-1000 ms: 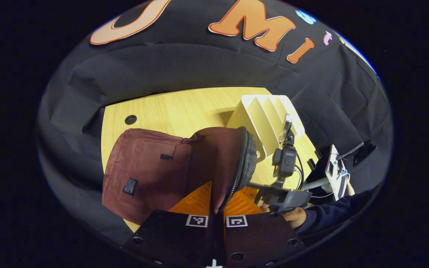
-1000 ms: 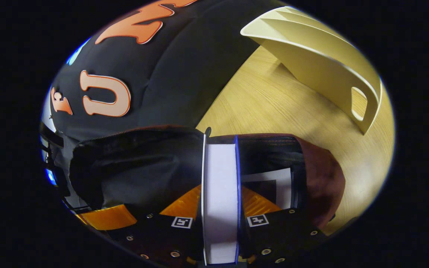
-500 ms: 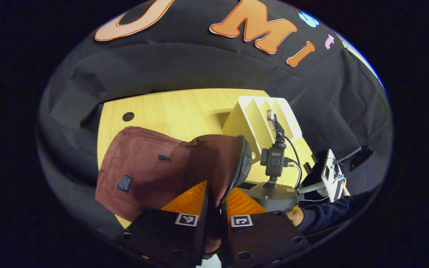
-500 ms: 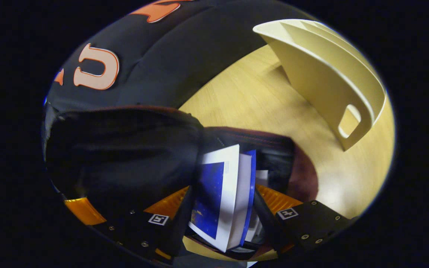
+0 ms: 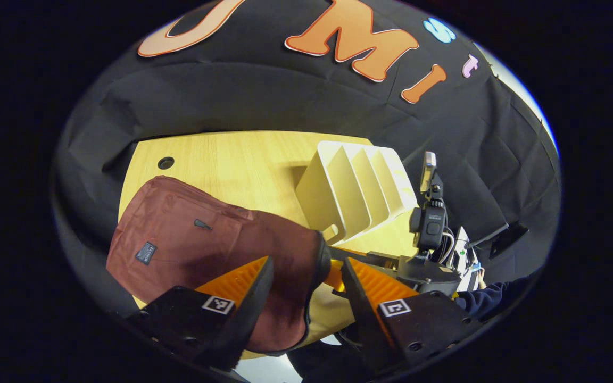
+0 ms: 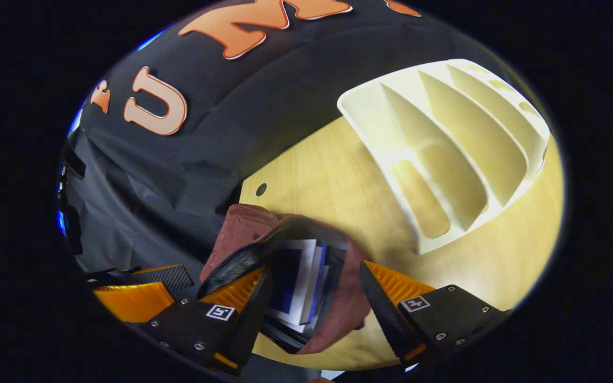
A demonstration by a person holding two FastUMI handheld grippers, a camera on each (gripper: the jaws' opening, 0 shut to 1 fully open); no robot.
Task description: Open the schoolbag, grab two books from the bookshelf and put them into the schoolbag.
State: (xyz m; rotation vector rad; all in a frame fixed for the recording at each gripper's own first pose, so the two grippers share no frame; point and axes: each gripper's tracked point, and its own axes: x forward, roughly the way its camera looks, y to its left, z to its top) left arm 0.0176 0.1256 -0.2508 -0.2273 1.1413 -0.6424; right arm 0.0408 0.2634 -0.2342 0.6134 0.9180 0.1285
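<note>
The schoolbag [image 6: 338, 308] lies open on the table [image 6: 328, 175] beside the bookshelf [image 6: 445, 149], whose slots look emptied; books [image 6: 298, 282] are seen inside it. The right gripper [image 6: 312, 298] is spread wide, nothing held; the left gripper [image 5: 306, 287] is likewise parted around the bag's flap, not pinching it; the task is judged essentially finished.

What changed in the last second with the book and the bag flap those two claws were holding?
The right gripper let go of the book, which now sits inside the schoolbag, and backed away with its fingers spread. The left gripper, earlier pinched on the bag's flap, has opened too, and the flap has slumped. The bookshelf and the table stayed put.
</note>
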